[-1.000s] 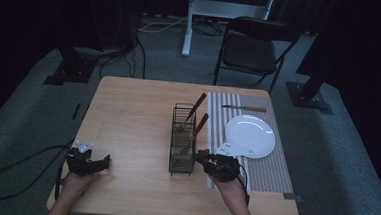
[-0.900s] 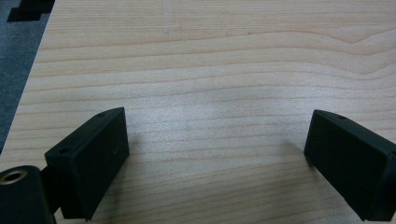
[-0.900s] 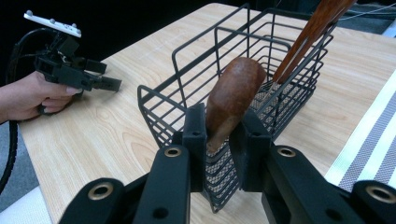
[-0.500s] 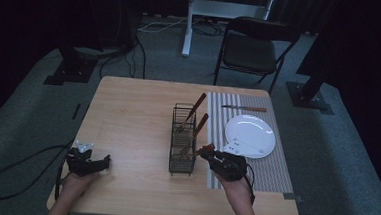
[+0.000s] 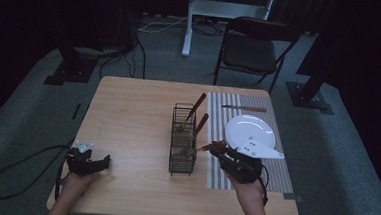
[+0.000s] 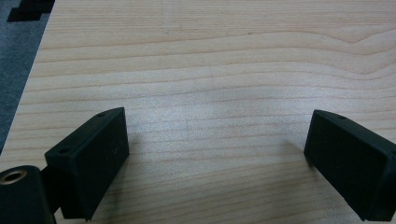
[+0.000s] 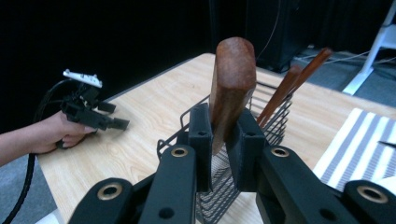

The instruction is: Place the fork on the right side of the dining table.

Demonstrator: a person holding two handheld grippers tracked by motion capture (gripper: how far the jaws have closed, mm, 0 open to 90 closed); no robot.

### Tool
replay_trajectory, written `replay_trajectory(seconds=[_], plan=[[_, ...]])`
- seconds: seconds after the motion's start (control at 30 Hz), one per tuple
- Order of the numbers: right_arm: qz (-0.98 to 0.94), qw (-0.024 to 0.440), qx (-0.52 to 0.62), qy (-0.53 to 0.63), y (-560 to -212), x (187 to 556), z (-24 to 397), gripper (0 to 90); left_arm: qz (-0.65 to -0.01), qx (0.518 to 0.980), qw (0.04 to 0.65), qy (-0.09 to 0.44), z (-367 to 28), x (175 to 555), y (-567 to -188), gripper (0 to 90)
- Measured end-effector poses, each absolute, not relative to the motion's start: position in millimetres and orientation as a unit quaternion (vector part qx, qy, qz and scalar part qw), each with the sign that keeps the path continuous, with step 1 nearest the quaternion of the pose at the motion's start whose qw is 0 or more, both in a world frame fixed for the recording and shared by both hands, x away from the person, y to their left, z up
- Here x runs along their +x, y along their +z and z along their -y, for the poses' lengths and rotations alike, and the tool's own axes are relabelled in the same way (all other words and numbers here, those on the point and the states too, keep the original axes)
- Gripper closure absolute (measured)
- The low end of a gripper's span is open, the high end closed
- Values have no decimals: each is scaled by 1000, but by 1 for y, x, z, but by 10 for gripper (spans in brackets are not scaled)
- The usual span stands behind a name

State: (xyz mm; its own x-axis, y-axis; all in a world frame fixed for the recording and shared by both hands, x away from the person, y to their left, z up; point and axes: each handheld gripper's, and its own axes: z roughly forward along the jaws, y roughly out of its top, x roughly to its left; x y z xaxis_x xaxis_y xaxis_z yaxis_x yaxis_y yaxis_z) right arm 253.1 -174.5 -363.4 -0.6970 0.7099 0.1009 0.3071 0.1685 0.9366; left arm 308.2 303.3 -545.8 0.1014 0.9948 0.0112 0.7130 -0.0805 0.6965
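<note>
A black wire caddy (image 5: 183,139) stands mid-table with two brown-handled utensils (image 5: 196,106) leaning out of it. My right gripper (image 5: 222,148) is just right of the caddy, shut on the wooden handle of a fork (image 5: 207,147). The fork's tines reach over the caddy's right side. In the right gripper view the handle (image 7: 232,84) stands upright between the jaws of the right gripper (image 7: 223,128), with the caddy (image 7: 273,116) behind. My left gripper (image 5: 100,161) rests open at the table's front left, and its own view shows the left gripper (image 6: 217,154) over bare wood.
A striped placemat (image 5: 223,114) lies right of the caddy with a white plate (image 5: 249,130) on it. A knife (image 5: 243,109) lies at the mat's far end. A folding chair (image 5: 252,48) stands beyond the table.
My right gripper has shifted to the right with the fork, drawing it away from the caddy. The left gripper has stayed put.
</note>
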Motion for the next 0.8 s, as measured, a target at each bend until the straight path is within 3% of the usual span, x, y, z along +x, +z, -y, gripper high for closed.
replay_trajectory(seconds=[0.43,0.8], plan=[[-708,229,371,555,-343,235,216,810,-620,689,275,256,-303,308,-546,69],[-687,210,452,529,-396,235,257,810,-620,689,275,256,-303,308,-546,69]])
